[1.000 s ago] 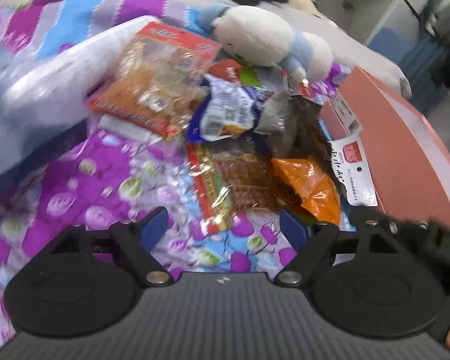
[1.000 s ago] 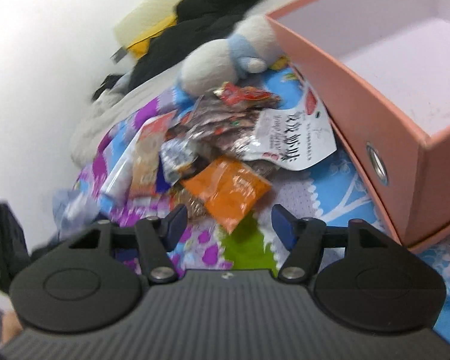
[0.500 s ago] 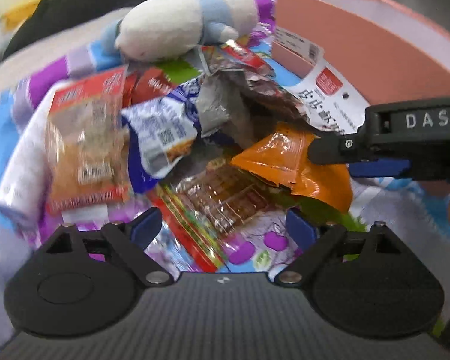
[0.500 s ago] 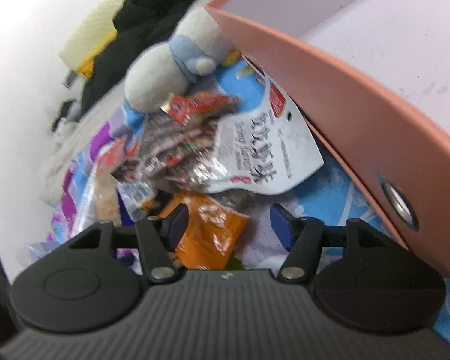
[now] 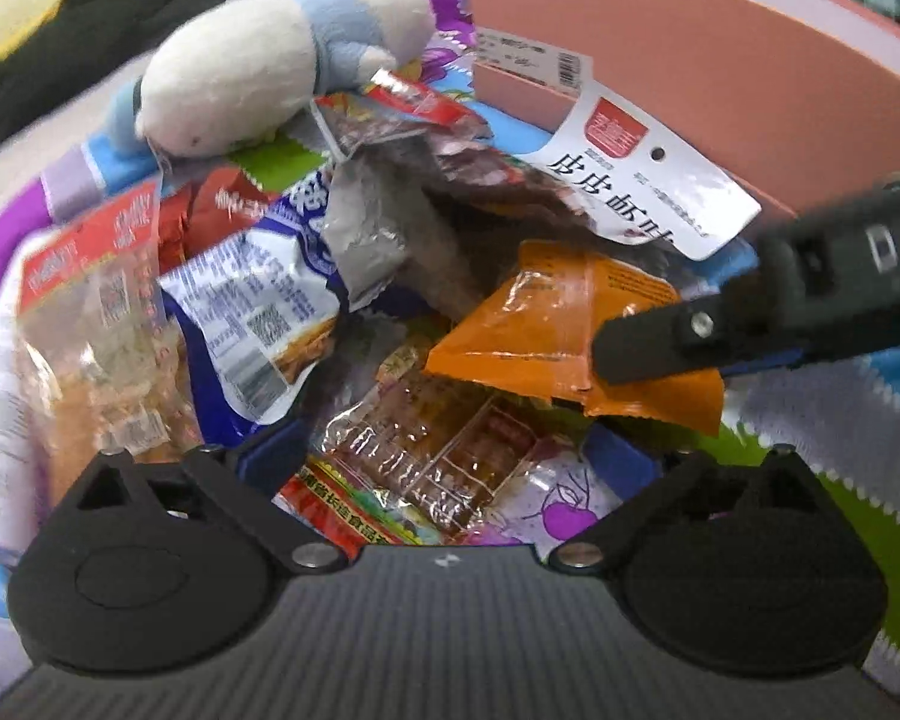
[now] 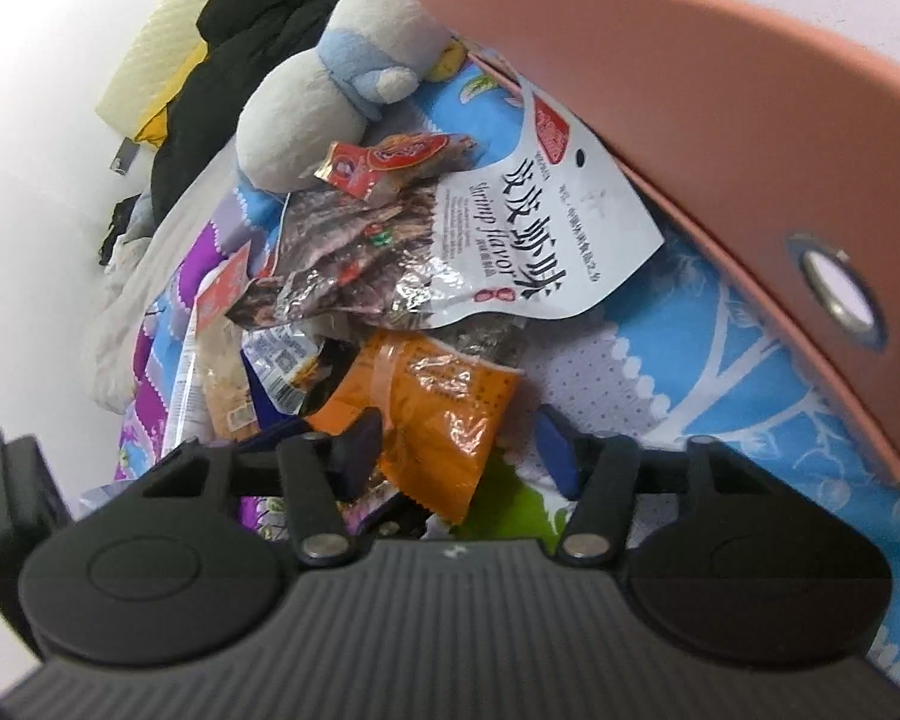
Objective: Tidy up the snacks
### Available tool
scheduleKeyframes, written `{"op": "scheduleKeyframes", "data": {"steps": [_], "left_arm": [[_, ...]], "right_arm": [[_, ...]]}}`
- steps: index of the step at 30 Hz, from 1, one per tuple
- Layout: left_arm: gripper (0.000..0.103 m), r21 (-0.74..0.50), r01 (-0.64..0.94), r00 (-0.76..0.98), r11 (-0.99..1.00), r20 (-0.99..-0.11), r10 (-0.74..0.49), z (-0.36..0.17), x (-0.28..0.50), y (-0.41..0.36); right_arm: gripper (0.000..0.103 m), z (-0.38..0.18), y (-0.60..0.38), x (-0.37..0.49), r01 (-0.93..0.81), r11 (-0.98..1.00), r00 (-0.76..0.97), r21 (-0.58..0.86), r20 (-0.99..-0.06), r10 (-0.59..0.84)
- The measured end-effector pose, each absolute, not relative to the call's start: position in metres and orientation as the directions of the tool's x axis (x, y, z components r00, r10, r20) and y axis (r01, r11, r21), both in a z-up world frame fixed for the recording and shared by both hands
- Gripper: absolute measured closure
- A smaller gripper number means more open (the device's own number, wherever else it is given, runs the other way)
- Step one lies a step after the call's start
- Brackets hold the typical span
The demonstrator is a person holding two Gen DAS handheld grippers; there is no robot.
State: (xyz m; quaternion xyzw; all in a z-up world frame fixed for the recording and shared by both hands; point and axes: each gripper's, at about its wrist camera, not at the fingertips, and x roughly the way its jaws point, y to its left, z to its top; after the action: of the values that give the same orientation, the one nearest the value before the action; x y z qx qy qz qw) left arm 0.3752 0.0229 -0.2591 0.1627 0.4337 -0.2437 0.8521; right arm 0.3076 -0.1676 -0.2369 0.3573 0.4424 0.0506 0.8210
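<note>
A heap of snack packets lies on a patterned bedspread beside a pink box [image 5: 690, 60]. My right gripper [image 6: 456, 450] is open with its jaws either side of an orange packet [image 6: 444, 408]; its fingers [image 5: 648, 348] lie over that orange packet [image 5: 546, 318] in the left wrist view. My left gripper [image 5: 444, 462] is open just above a clear packet of brown snacks [image 5: 432, 456]. A white shrimp-flavour bag [image 6: 540, 240] leans on the box [image 6: 690, 120]. A blue-and-white packet [image 5: 258, 312] and a red-topped packet [image 5: 90, 330] lie to the left.
A white and blue plush toy [image 5: 270, 72] sits at the back of the heap, also in the right wrist view [image 6: 342, 78]. Dark clothing [image 6: 258, 42] and a pale pillow lie behind. The box wall has a metal grommet [image 6: 840, 294].
Both grippers have moved in closer to the heap. The right gripper has come down around the orange packet, and the left has dropped toward the clear packet.
</note>
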Motion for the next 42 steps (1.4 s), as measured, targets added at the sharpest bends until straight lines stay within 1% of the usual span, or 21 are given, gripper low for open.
{"op": "scheduleKeyframes", "data": {"steps": [1, 2, 4, 6, 9, 11, 14, 17, 18, 25, 32, 37, 42], "left_arm": [[0.0, 0.039, 0.547, 0.496, 0.837, -0.82, -0.286, -0.261, 0.378, 0.026], [0.0, 0.014, 0.538, 0.49, 0.843, -0.818, -0.299, -0.263, 0.379, 0.03], [0.0, 0.004, 0.533, 0.494, 0.846, -0.813, -0.308, -0.263, 0.377, 0.031], [0.004, 0.002, 0.528, 0.497, 0.849, -0.812, -0.307, -0.263, 0.375, 0.029], [0.011, -0.01, 0.516, 0.495, 0.856, -0.813, -0.308, -0.261, 0.37, 0.03], [0.014, -0.014, 0.505, 0.496, 0.863, -0.814, -0.303, -0.261, 0.367, 0.027], [0.019, -0.02, 0.484, 0.497, 0.875, -0.816, -0.294, -0.257, 0.359, 0.025], [0.027, -0.029, 0.464, 0.499, 0.885, -0.817, -0.289, -0.253, 0.349, 0.022], [0.028, -0.03, 0.457, 0.501, 0.889, -0.817, -0.285, -0.252, 0.345, 0.022], [0.03, -0.045, 0.359, 0.55, 0.932, -0.797, -0.25, -0.249, 0.307, 0.019], [0.03, -0.043, 0.249, 0.571, 0.967, -0.801, -0.183, -0.24, 0.265, 0.025], [0.03, -0.097, 0.158, 0.578, 0.983, -0.798, -0.171, -0.233, 0.23, 0.037], [0.03, -0.149, 0.074, 0.58, 0.986, -0.798, -0.164, -0.229, 0.206, 0.044]], "right_arm": [[0.061, -0.238, -0.166, 0.309, 0.222, 0.74, 0.6, 0.635, -0.687, 0.41], [0.066, -0.238, -0.166, 0.308, 0.219, 0.739, 0.6, 0.638, -0.685, 0.414], [0.072, -0.236, -0.168, 0.307, 0.206, 0.729, 0.607, 0.653, -0.669, 0.428], [0.082, -0.234, -0.168, 0.307, 0.195, 0.729, 0.606, 0.656, -0.665, 0.437], [0.086, -0.229, -0.171, 0.304, 0.172, 0.742, 0.611, 0.648, -0.661, 0.436], [0.087, -0.226, -0.173, 0.301, 0.165, 0.744, 0.609, 0.648, -0.66, 0.44], [0.088, -0.221, -0.178, 0.292, 0.153, 0.753, 0.609, 0.64, -0.661, 0.438], [0.089, -0.216, -0.183, 0.281, 0.14, 0.764, 0.611, 0.63, -0.662, 0.434], [0.089, -0.214, -0.185, 0.277, 0.137, 0.769, 0.611, 0.625, -0.664, 0.431], [0.09, -0.206, -0.197, 0.251, 0.108, 0.797, 0.606, 0.595, -0.675, 0.422], [0.09, -0.199, -0.205, 0.223, 0.056, 0.825, 0.594, 0.562, -0.683, 0.425], [0.09, -0.203, -0.209, 0.198, -0.001, 0.85, 0.563, 0.527, -0.703, 0.436], [0.089, -0.208, -0.211, 0.175, -0.044, 0.891, 0.551, 0.451, -0.733, 0.399]]}}
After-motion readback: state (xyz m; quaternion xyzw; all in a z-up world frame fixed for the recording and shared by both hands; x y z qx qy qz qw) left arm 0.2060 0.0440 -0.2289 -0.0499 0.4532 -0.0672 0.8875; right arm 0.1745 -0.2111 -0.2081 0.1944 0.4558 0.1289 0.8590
